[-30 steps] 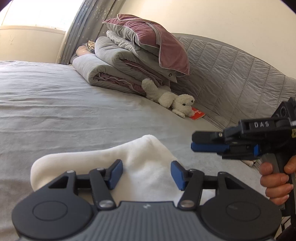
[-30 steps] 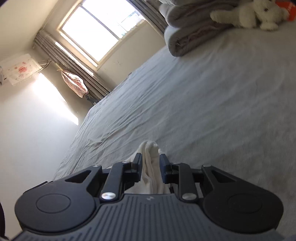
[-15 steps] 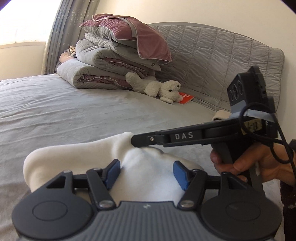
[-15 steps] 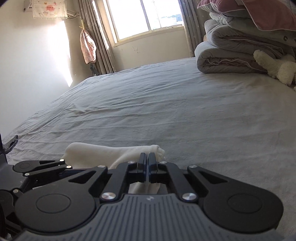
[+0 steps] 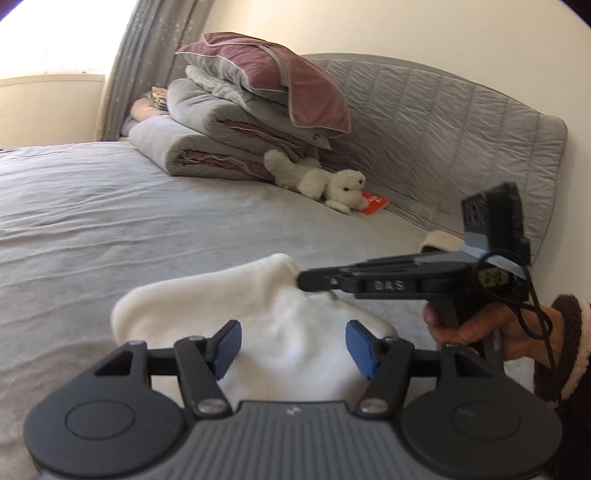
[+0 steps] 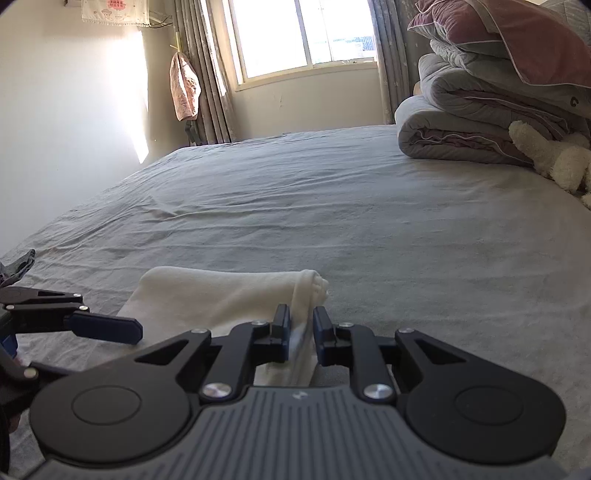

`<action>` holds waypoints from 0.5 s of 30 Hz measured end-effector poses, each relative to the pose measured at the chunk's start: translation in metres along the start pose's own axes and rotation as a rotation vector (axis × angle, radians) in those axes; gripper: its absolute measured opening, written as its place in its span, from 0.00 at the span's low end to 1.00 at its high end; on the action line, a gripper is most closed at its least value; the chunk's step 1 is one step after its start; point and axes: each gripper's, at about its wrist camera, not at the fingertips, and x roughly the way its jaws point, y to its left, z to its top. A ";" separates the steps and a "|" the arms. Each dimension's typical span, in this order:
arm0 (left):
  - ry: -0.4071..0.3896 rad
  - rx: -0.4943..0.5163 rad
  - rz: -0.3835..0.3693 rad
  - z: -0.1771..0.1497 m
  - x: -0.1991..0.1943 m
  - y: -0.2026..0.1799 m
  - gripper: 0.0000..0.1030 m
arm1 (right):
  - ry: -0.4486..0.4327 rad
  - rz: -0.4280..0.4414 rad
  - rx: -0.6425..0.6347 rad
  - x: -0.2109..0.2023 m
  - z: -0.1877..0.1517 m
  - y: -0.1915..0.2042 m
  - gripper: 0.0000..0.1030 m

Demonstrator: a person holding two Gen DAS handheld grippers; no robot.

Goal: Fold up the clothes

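Lower centre of the frame: soft, light, limp cream fleece garment (image 6: 221, 295) on grey bedsheet (image 6: 369, 221), best pinched at its bunched edge, which lies between the opening jaws of the right gripper (image 6: 301, 326), pads apparently just off it, while the left gripper (image 5: 291, 347) hovers wide and empty.

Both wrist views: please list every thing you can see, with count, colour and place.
garment: one, cream, on the bed near the tools
bed: one, grey sheet, fills both views
folded quilts: a stack, grey and pink, by the headboard
pillow: one, pink, on the stack
headboard: one, grey, quilted
soft toy: one, white, beside the stack
red card: one, by the toy
window: one, far wall
curtains: grey
left tool: open over the garment
right tool: opening, garment edge between its jaws
hand: one, holding the right tool
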 end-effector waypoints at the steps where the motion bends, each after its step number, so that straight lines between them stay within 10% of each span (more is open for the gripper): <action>1: -0.012 -0.007 0.018 0.002 -0.001 0.005 0.62 | -0.011 0.001 -0.004 -0.001 0.001 0.001 0.19; 15: -0.010 -0.007 0.064 -0.009 0.037 0.037 0.62 | 0.005 -0.050 -0.099 0.035 -0.005 0.007 0.20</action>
